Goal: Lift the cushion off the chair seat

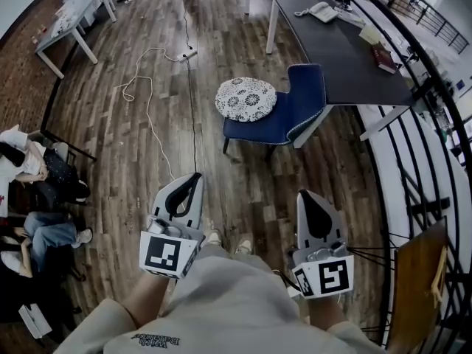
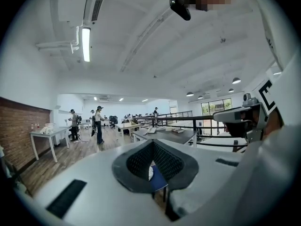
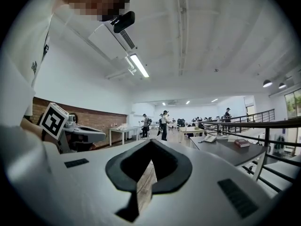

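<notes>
A round white cushion with a dark pattern (image 1: 245,99) lies on the seat of a blue chair (image 1: 299,109), which stands on the wooden floor in the middle of the head view. Both grippers are well short of the chair, held close to my body. My left gripper (image 1: 196,176) has its jaws together with nothing between them, and my right gripper (image 1: 304,194) is shut and empty too. In the left gripper view, a slice of the blue chair (image 2: 157,179) and the cushion (image 2: 150,172) shows through the slot under the left gripper's (image 2: 153,142) tips. The right gripper (image 3: 150,142) shows only floor there.
A dark table (image 1: 346,57) with a phone (image 1: 323,11) and a book (image 1: 385,57) stands right behind the chair. A black railing (image 1: 420,161) runs along the right. A white cable (image 1: 147,102) snakes over the floor. People sit at the left (image 1: 37,175).
</notes>
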### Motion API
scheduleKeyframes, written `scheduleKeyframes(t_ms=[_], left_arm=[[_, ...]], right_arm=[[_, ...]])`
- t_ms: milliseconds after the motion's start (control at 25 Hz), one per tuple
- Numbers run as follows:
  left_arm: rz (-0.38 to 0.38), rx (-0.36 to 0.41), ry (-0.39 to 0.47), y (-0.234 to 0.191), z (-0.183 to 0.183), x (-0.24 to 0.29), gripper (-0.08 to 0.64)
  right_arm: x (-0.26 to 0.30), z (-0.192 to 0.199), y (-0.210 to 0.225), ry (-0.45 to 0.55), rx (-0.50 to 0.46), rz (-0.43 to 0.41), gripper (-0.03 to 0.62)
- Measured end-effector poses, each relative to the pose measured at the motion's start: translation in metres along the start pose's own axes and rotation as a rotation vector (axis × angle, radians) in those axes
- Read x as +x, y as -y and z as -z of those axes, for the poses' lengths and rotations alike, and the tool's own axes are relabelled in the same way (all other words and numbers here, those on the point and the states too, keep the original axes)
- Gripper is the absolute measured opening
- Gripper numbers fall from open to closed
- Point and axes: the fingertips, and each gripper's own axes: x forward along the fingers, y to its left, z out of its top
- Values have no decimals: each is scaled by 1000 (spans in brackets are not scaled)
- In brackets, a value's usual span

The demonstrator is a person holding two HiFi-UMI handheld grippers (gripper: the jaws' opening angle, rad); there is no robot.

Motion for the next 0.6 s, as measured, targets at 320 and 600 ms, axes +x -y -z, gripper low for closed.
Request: scheduleKeyframes(t_ms=[320, 600], left_arm=[[-16, 10, -19, 23, 0, -5, 3], [-34, 28, 16, 19, -2, -2, 4]], right_arm=[[-20, 6, 14, 9, 29, 4, 2], [-13, 11, 22, 18, 27, 17, 2]])
